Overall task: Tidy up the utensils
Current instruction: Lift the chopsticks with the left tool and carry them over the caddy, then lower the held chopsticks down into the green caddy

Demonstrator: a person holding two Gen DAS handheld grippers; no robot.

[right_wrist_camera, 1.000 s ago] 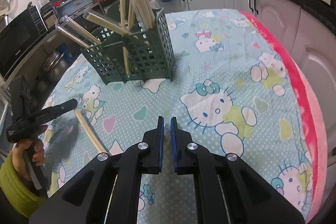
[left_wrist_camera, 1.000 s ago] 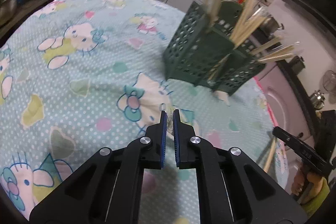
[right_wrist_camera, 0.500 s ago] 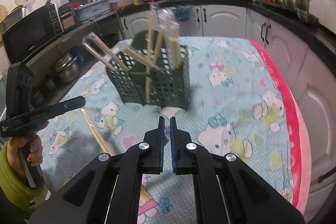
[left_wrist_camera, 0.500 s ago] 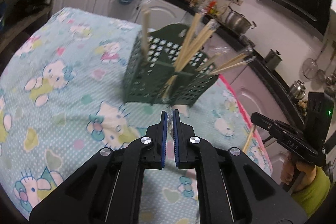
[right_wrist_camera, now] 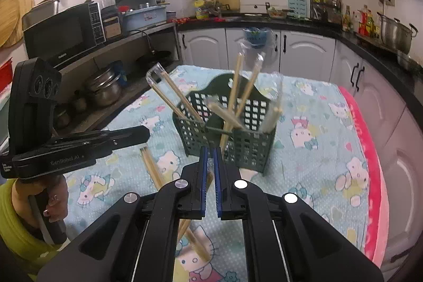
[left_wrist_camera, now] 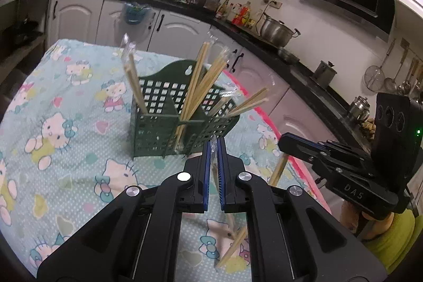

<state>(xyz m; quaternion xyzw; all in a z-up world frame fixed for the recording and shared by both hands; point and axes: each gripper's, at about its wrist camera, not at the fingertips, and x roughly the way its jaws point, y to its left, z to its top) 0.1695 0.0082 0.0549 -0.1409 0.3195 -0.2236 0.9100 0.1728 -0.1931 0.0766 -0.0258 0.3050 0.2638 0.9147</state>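
A dark green slotted holder stands on the cartoon-cat tablecloth, with several wrapped chopstick pairs leaning out of its compartments. My left gripper is shut on the clear-wrapped top of a chopstick pair that hangs below it. My right gripper is shut on another wrapped pair, also hanging down. Both grippers hover side by side in front of the holder, above the cloth, and the two hanging pairs cross.
A pink cloth border marks the table's right edge. Cabinets and a dark counter ring the table, with a steel pot on it and a microwave on a shelf to the left. A hand in a green sleeve holds each gripper.
Both grippers have risen off the cloth and tipped up, each with a chopstick pair. The holder now sits centred ahead of them, and more of the kitchen shows.
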